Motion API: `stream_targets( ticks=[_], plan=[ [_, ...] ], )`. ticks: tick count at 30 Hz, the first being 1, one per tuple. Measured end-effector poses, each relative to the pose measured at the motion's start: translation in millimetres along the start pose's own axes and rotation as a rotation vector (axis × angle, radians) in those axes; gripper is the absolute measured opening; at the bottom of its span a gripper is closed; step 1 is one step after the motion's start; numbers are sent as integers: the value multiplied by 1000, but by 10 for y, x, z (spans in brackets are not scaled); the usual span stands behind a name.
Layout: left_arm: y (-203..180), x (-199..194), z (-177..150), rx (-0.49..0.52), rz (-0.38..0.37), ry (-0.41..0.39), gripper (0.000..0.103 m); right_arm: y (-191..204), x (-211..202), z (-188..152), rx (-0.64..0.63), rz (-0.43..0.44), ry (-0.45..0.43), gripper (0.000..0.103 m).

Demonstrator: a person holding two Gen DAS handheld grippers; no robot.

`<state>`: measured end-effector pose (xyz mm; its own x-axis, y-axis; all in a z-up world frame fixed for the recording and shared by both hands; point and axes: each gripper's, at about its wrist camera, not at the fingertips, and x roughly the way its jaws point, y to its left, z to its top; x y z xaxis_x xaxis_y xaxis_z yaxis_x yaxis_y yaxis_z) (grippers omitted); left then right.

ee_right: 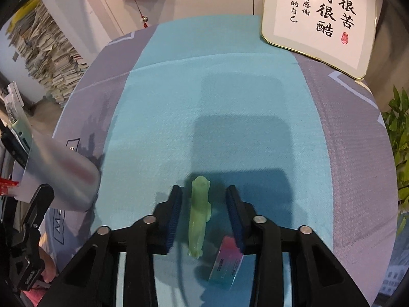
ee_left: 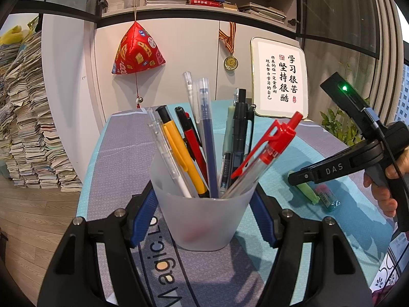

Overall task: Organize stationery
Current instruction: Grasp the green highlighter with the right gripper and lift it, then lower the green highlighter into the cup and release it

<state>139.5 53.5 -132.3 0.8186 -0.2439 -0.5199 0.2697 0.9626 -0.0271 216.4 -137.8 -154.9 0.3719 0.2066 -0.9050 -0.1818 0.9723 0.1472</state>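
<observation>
My left gripper point(ee_left: 204, 212) is shut on a frosted plastic cup point(ee_left: 204, 220) that stands on the teal and grey mat point(ee_left: 122, 148). Several pens point(ee_left: 204, 138) stick up out of the cup. A pale green plastic piece point(ee_right: 199, 217) lies on the mat, lengthwise between the blue pads of my right gripper point(ee_right: 204, 189). The pads stand apart on either side of it without touching, so this gripper is open. A pink and blue eraser point(ee_right: 226, 263) lies just right of the green piece, partly under the right finger. In the left wrist view the right gripper point(ee_left: 292, 179) hangs over both items, right of the cup.
A framed calligraphy board point(ee_right: 319, 18) leans at the table's back right. A green plant point(ee_right: 398, 140) stands past the right edge. Tall stacks of paper point(ee_left: 25, 117) fill the floor on the left. A red cloth ornament point(ee_left: 136, 51) hangs on the cabinet behind.
</observation>
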Motion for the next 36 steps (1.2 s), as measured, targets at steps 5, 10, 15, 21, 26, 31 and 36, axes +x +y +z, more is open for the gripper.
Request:
stream_targets(
  ticks=[5, 10, 15, 21, 26, 31, 36],
  plan=[
    [1, 0, 0, 0, 0, 0, 68, 24, -18, -3, -13, 14, 0, 14],
    [3, 0, 0, 0, 0, 0, 68, 31, -231, 10, -5, 41, -49, 14],
    [7, 0, 1, 1, 0, 0, 68, 128, -558, 11, -30, 67, -119, 14],
    [3, 0, 0, 0, 0, 0, 68, 274, -851, 25, -60, 104, -186, 14],
    [3, 0, 0, 0, 0, 0, 68, 471, -1117, 56, -89, 160, -251, 14],
    [5, 0, 0, 0, 0, 0, 68, 810, -1383, 138, -165, 222, -332, 14],
    [5, 0, -1, 0, 0, 0, 68, 1152, -1430, 237, -239, 249, -355, 14]
  ],
)
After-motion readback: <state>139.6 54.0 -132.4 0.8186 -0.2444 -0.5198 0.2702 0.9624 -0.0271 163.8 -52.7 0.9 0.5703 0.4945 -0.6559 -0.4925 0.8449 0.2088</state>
